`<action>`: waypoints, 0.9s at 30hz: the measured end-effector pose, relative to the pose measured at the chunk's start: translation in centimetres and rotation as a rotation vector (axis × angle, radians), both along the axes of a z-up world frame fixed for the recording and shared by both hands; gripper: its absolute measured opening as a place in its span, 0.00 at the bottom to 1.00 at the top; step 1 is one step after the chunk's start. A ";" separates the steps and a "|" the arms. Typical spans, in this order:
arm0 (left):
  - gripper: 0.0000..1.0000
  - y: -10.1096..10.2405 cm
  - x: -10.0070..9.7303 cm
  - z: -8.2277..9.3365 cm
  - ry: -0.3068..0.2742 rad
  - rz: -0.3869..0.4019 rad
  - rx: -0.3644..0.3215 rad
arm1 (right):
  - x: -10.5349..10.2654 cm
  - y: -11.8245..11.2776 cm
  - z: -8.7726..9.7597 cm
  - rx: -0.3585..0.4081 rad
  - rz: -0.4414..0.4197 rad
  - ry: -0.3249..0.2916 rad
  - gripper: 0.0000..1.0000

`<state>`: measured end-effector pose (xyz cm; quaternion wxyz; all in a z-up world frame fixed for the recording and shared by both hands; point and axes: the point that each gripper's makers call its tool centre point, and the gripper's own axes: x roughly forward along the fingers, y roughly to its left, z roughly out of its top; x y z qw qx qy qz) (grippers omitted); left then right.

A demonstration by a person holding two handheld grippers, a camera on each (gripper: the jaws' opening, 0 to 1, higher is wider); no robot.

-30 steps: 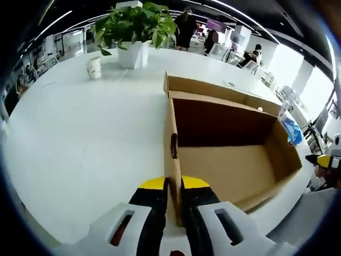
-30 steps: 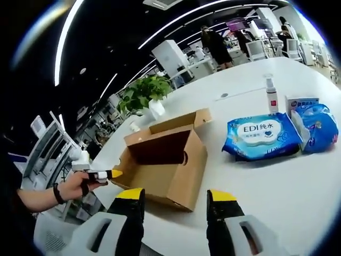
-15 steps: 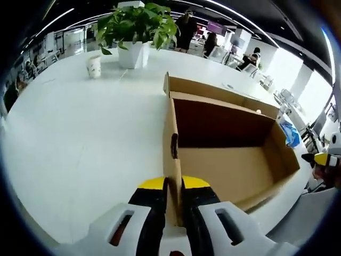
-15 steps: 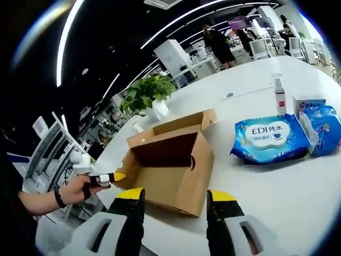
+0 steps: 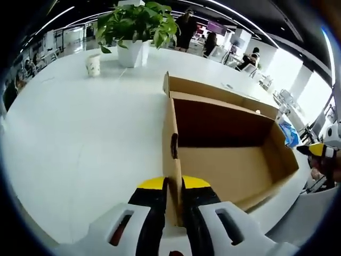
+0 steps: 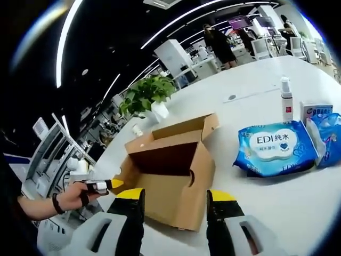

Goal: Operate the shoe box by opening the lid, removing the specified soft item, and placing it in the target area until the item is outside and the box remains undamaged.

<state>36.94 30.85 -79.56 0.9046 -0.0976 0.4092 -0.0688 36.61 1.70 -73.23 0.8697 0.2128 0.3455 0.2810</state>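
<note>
The shoe box (image 5: pixel 229 154) sits open on the white worktop (image 5: pixel 80 133), its lid flap (image 5: pixel 218 88) folded back at the far edge toward twelve o'clock in the left gripper view. What you can see of its brown cardboard inside holds nothing. In the right gripper view the shoe box (image 6: pixel 170 170) stands at about eleven o'clock just beyond your jaws, with a round finger hole in its near end wall.

Your left gripper (image 5: pixel 173 186) is clenched on the near end wall of the box: the yellow-tipped jaws press the cardboard edge from both sides, one inside the box and one outside. In the right gripper view that left gripper (image 6: pixel 101 185) shows at nine o'clock, held in your hand (image 6: pixel 72 194), with a dark band at the wrist.

Your right gripper (image 6: pixel 173 197) is released, jaws wide apart with nothing between them, hovering short of the box. Its yellow tip (image 5: pixel 315 150) appears at three o'clock in the left gripper view, beyond the box's far end.

On the worktop at two o'clock of the right gripper view lies a blue wet-wipes pack (image 6: pixel 274 149) marked EDI, with a small spray bottle (image 6: pixel 287 98) standing behind it and another blue packet (image 6: pixel 327 136) just beside it. A potted plant (image 5: pixel 136 29) and a paper cup (image 5: pixel 93 64) stand well apart from the box, toward eleven o'clock in the left gripper view.
</note>
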 end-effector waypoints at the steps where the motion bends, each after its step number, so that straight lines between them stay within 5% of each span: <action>1: 0.08 0.0 0.0 0.0 0.001 -0.001 0.003 | 0.4 0.1 0.1 0.001 0.001 -0.001 0.44; 27: 0.08 -0.2 -0.1 -0.1 0.016 -0.017 0.004 | 7.3 0.6 0.8 0.046 -0.010 -0.033 0.44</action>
